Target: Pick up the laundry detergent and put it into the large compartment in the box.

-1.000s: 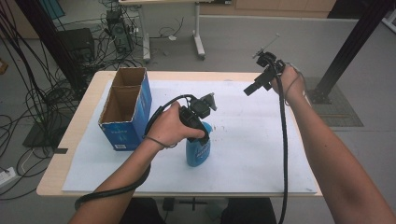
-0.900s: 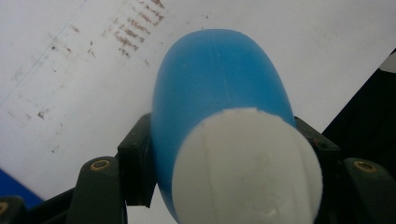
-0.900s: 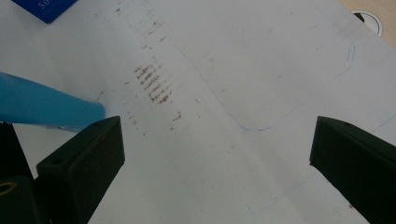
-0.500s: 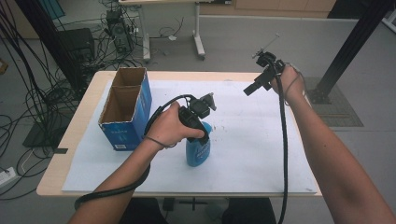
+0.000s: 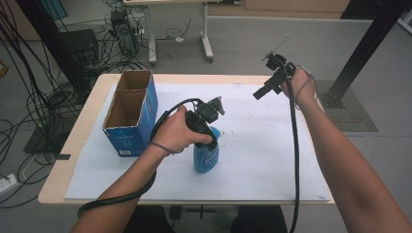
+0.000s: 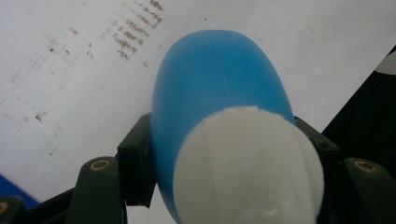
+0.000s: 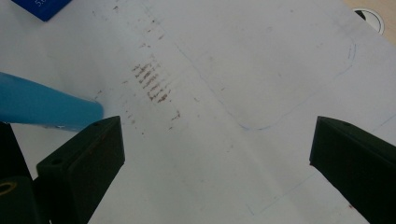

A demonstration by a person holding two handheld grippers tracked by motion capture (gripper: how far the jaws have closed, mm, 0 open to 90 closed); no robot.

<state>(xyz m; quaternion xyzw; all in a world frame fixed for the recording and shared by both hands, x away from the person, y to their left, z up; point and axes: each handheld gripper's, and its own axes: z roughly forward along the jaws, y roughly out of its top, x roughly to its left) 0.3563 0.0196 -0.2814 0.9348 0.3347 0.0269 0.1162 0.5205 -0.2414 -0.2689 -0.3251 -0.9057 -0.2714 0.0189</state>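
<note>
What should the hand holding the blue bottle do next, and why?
Probably lift the blue bottle and carry it toward the open cardboard box. The left gripper is shut on its top, the bottle stands upright on the white sheet, and the box beside it looks empty. The right gripper hovers open, away.

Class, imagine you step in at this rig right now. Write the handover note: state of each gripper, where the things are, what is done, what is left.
Left gripper: shut on the blue bottle, jaws clamped just below its white cap; the bottle stands upright on the white sheet, near the middle.
Right gripper: open, empty, held above the sheet's far right part.
Box: open-topped, at the sheet's left edge, apart from the bottle.
Done: bottle gripped.
Left: probably a job for the free right gripper at the cap, or a move to the box; the bottle has not left the sheet.
</note>
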